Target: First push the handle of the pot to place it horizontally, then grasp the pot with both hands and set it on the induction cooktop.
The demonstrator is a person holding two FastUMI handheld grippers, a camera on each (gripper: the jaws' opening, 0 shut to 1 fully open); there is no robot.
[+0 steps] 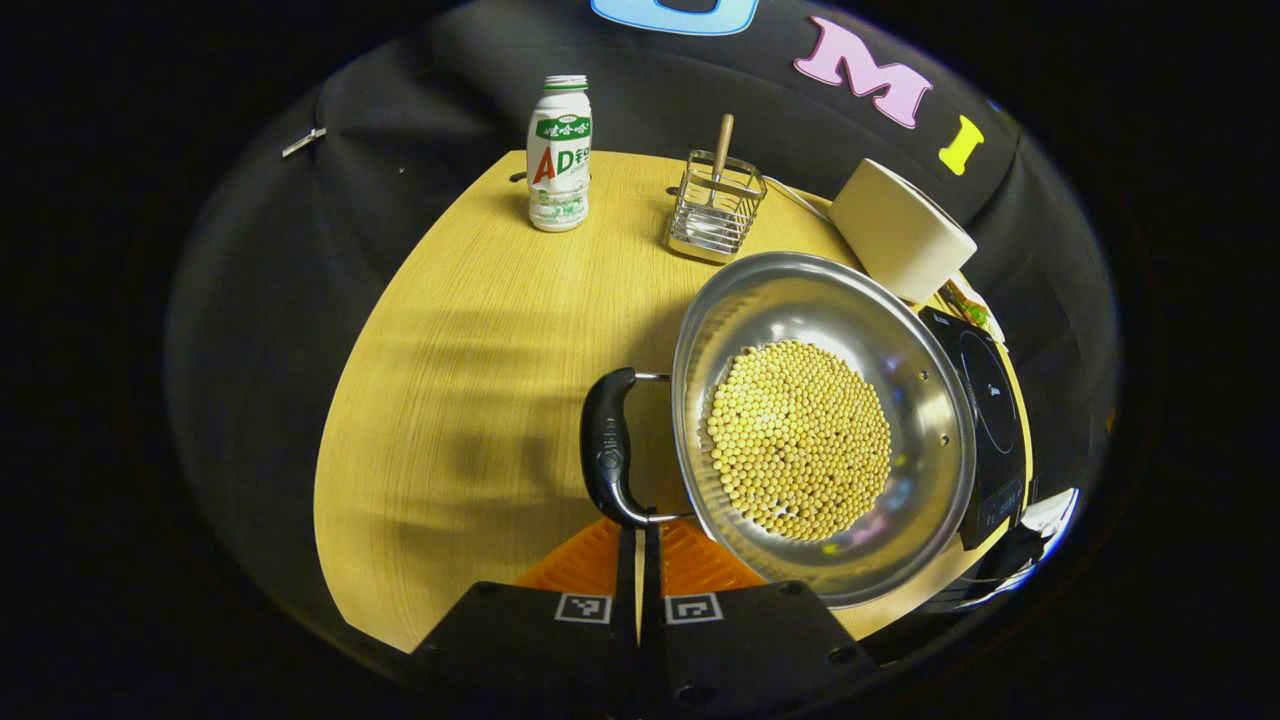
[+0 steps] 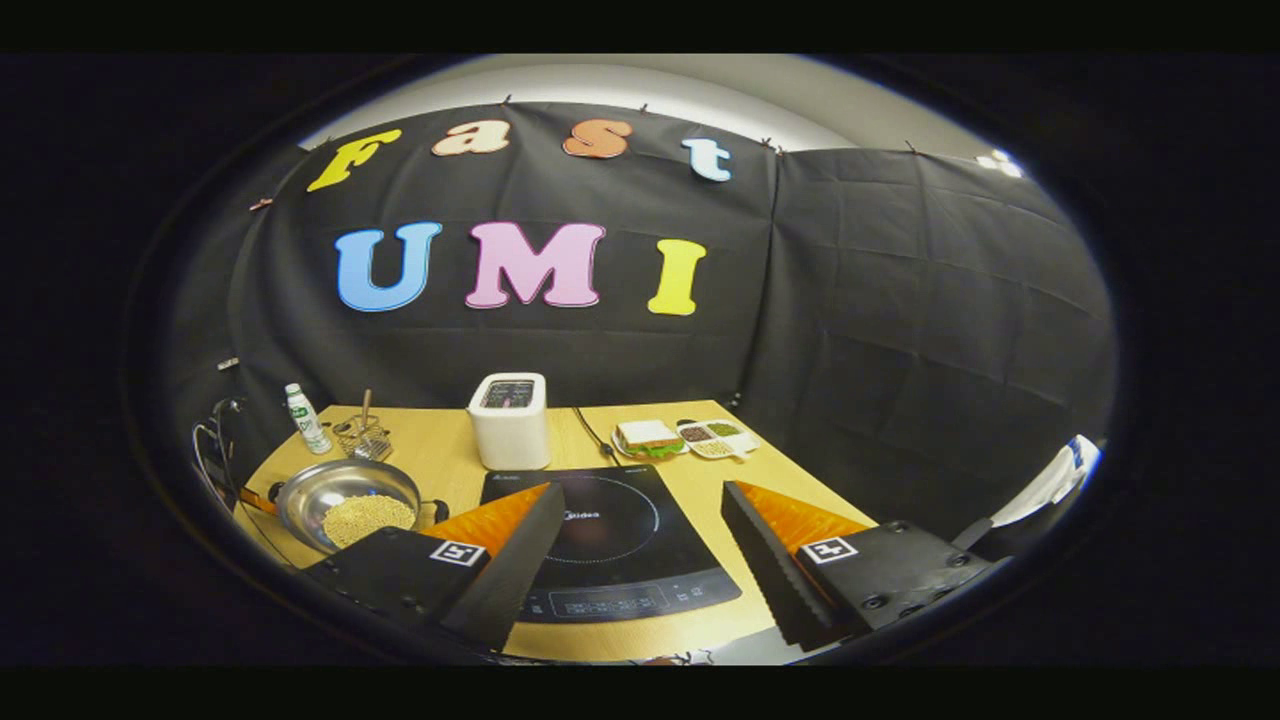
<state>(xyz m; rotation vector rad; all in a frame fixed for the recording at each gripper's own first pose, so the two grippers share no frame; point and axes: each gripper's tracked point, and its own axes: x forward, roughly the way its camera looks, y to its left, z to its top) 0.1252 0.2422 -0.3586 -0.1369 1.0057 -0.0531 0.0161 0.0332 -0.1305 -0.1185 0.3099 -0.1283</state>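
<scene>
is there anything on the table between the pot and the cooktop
Nothing visible. The pot of beans sits right beside the cooktop, whose glass top is bare. The toaster stands behind the cooktop, off the path.

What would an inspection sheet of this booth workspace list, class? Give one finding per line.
Surface: wooden table, lit, shadows across it.
Job's things: steel pot holding yellow beans, black side handle; induction cooktop beside it.
Clutter: bottle, wire caddy, toaster, sandwich, snack tray.
Grippers: left hand-held gripper shut, tips near the handle; right hand-held gripper open above the cooktop.
Cables: black cord behind the cooktop.
Surroundings: black cloth wall.
</scene>
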